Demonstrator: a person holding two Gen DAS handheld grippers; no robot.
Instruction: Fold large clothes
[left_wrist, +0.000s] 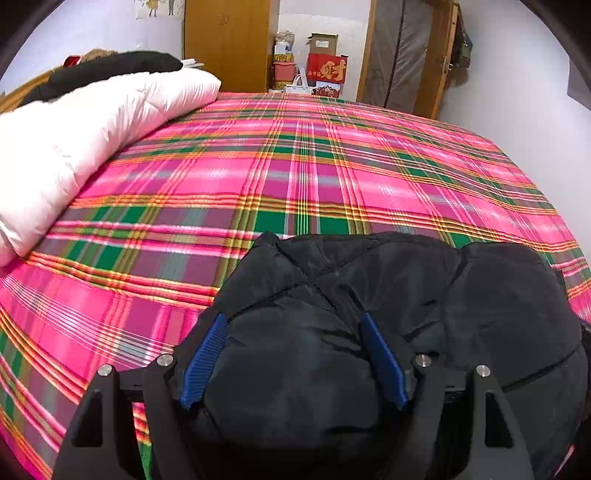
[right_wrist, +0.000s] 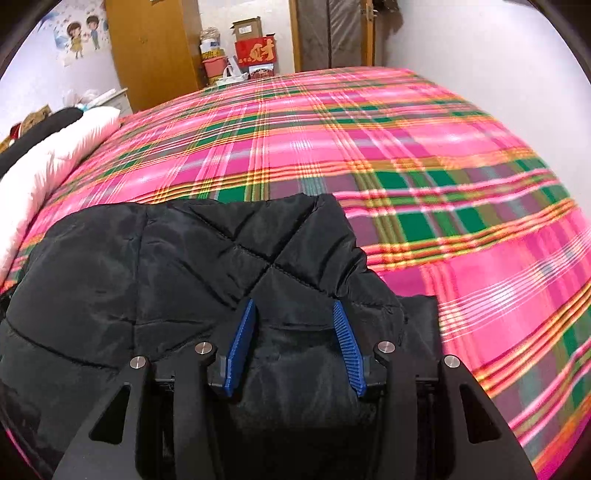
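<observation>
Two tongs are at work on one big black puffy coat (left_wrist: 424, 314), which lies on a bed with a pink and green checked sheet (left_wrist: 295, 166).

From the left wrist camera, the coat fills the lower right of the frame. The left tongs (left_wrist: 293, 360) stand wide, and a fat bunch of the coat sits between their blue fingers (left_wrist: 205, 363). Both fingers press into the puffy cloth, so these tongs are grasping the coat.

From the right wrist camera, the coat fills the lower left and middle of the frame. The right tongs (right_wrist: 293, 349) are less wide, and their blue fingers (right_wrist: 349, 350) squeeze a fold of the coat too. The cloth bulges up past the tips, with crossed stitch lines just above them.

A white puffy quilt (left_wrist: 74, 136) lies on the bed at the upper left of the frame, well apart from the coat. Something black (left_wrist: 110, 70) rests on top of it. Far back, at the top of the frame, stand a brown wooden cupboard (left_wrist: 229, 40) and a red box (left_wrist: 327, 68) with gold writing.
</observation>
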